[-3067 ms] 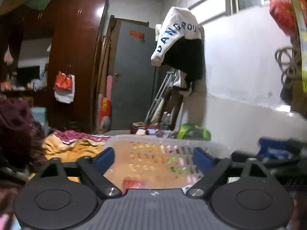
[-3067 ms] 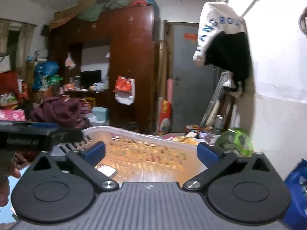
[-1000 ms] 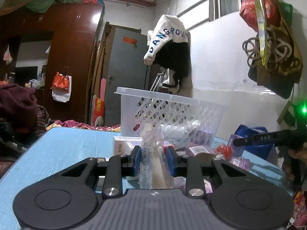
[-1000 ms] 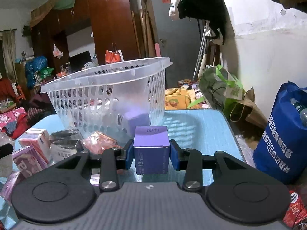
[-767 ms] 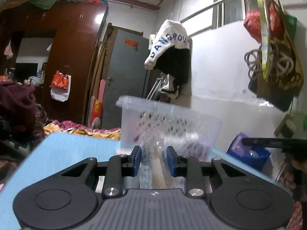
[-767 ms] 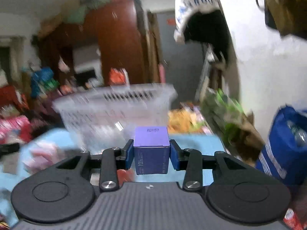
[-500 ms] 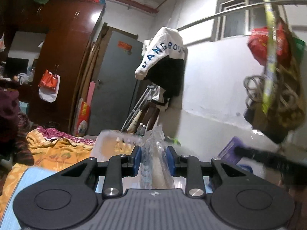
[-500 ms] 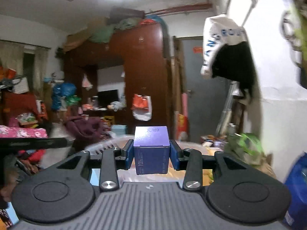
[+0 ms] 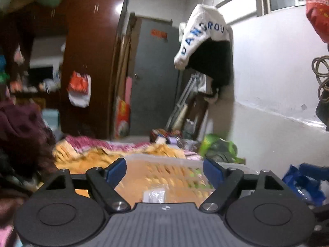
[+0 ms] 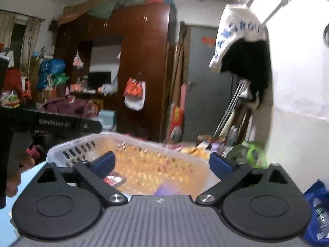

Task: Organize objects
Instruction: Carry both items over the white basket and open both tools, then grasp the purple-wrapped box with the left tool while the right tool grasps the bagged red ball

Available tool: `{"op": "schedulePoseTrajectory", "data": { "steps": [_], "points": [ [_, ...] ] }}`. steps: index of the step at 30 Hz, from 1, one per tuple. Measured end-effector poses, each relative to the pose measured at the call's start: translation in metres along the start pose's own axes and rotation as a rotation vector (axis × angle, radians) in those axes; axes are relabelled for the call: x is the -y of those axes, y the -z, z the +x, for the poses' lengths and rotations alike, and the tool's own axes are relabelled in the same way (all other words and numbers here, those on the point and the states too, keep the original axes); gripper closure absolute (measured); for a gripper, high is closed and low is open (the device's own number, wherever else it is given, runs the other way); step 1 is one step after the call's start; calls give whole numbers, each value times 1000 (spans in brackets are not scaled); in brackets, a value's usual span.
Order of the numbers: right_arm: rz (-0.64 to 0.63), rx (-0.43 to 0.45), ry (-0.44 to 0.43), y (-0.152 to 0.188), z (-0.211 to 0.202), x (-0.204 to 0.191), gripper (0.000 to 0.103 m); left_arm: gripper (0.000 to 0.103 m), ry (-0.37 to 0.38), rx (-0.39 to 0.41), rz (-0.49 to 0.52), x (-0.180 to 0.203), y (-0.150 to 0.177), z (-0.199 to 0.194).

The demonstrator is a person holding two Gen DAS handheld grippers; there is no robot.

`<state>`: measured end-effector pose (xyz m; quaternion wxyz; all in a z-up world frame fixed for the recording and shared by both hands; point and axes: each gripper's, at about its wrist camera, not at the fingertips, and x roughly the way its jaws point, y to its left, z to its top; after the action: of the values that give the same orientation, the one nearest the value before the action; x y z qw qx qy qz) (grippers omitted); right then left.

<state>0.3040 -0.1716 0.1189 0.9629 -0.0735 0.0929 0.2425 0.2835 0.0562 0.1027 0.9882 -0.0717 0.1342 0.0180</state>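
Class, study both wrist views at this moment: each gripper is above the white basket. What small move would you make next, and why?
Probably lift both grippers clear of the basket and swing back toward the table for more items. The left gripper and right gripper are both open and hold nothing, while a clear packet and a purple box lie inside the basket below them.

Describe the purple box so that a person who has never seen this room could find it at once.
Look in the right wrist view at the white basket under the open right gripper. The purple box lies inside it, at the near edge. Beside it lies a red packet, flat; the box alone is purple.
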Motion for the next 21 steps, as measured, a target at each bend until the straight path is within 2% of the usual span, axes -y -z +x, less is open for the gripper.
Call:
{"op": "schedulePoseTrajectory", "data": {
  "steps": [4,7,12,13,15,17,19,21],
  "points": [
    [16,25,-31,-1,-25,-1,0,18,41,34,-5,-6,-13,-28],
    [-19,37,4,-4,-28,-4,0,18,25,52,34,-5,-16,-38],
    [26,-52,68,-7,-14,-6,0,18,32,14,53,-7,-10,-42],
    [32,-55,64,-3,-19,-8,0,18,48,7,50,-9,-4,-49],
    [49,-64,21,13,-38,-11,0,11,117,0,54,-16,19,-73],
    [71,-82,-46,42,-64,-16,0,0,154,13,57,-24,50,-100],
    [80,-79,-94,75,-91,-22,0,0,177,33,60,-31,89,-132],
    [82,-67,-99,109,-117,-29,0,0,188,82,12,-36,121,-159]
  ]
}}
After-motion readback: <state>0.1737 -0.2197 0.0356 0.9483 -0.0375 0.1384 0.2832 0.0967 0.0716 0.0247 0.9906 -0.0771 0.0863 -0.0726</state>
